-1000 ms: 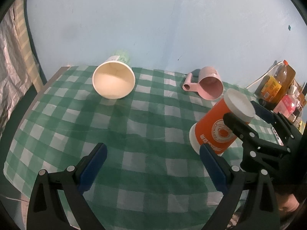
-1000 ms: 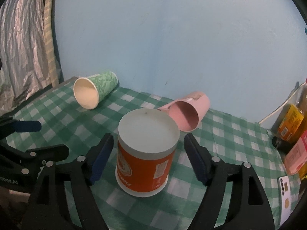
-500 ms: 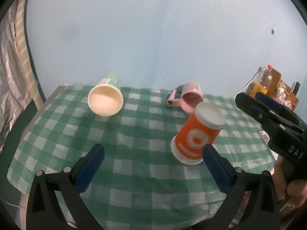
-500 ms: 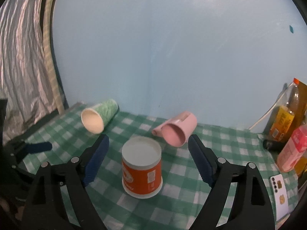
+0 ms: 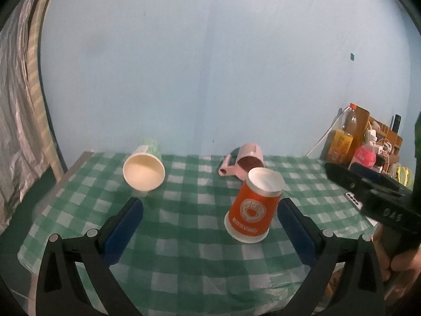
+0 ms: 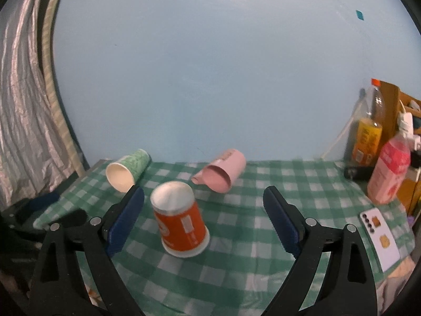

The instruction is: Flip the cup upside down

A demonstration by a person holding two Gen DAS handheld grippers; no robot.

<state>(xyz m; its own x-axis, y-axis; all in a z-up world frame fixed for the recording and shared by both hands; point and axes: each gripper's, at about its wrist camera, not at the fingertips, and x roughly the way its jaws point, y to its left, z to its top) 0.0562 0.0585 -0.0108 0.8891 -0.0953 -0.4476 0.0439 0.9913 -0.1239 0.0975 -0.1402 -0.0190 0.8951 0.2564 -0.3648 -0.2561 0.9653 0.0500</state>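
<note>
The left gripper [image 5: 210,226] hangs above the near edge of the tabletop [image 5: 184,237] with its jaws spread wide and nothing between them. The right gripper [image 6: 204,220] is likewise wide apart and holds nothing; in the left wrist view it shows at the right edge as a dark body gripped by a hand [image 5: 394,260].

The orange cup [image 6: 180,223] stands mouth-down on the green checked cloth, its white base facing up (rim flat against the cloth, as far as the views show). In the right wrist view it sits between the blue pads, nearer the left-hand one, touching neither.

Behind it, a pink mug [image 6: 223,169] lies on its side with its opening toward the cameras, its handle pointing left in the left wrist view. Farther left, a green paper cup [image 5: 144,167] also lies on its side, its cream interior facing the cameras.

At the right end of the tabletop lies a white phone [image 6: 379,237], back upward. Beyond it stand a pink bottle [image 6: 389,168] and a taller bottle with an orange cap [image 6: 368,134], beside a brown box against the pale blue wall.
</note>
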